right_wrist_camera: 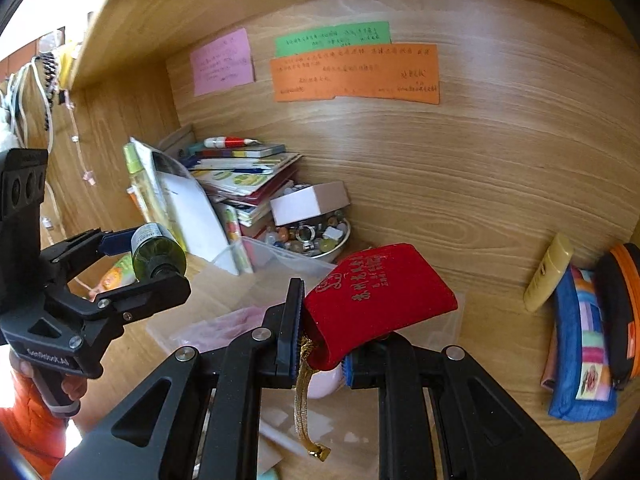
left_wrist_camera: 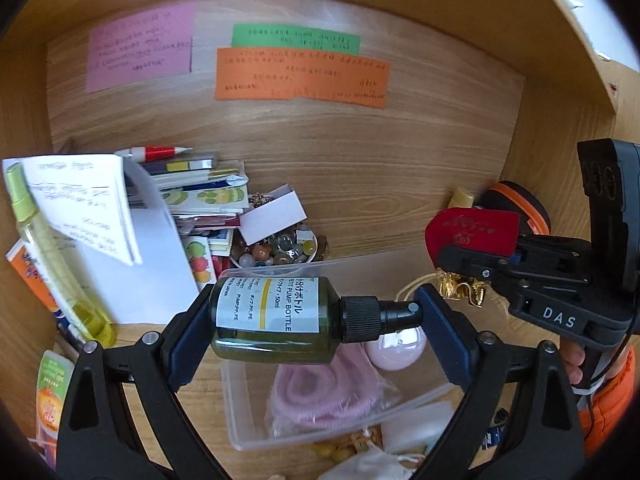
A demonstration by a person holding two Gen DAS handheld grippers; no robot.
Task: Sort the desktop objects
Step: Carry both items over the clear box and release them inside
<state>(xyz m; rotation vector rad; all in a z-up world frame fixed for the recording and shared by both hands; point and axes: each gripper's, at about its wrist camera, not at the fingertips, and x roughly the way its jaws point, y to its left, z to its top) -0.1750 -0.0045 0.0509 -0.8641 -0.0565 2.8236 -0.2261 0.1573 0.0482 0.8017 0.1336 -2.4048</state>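
My left gripper is shut on a dark green pump bottle, held sideways by base and nozzle above a clear plastic box. The bottle also shows in the right wrist view. My right gripper is shut on a red velvet pouch with a gold drawstring, over the same box. The pouch shows in the left wrist view, right of the bottle. The box holds a pink coiled item and a pale pink egg shape.
A stack of books and papers and a bowl of beads sit at the back left. A yellow spray bottle leans at the left. A cream tube, blue patchwork pouch and orange-black case lie at the right. Coloured notes hang on the back wall.
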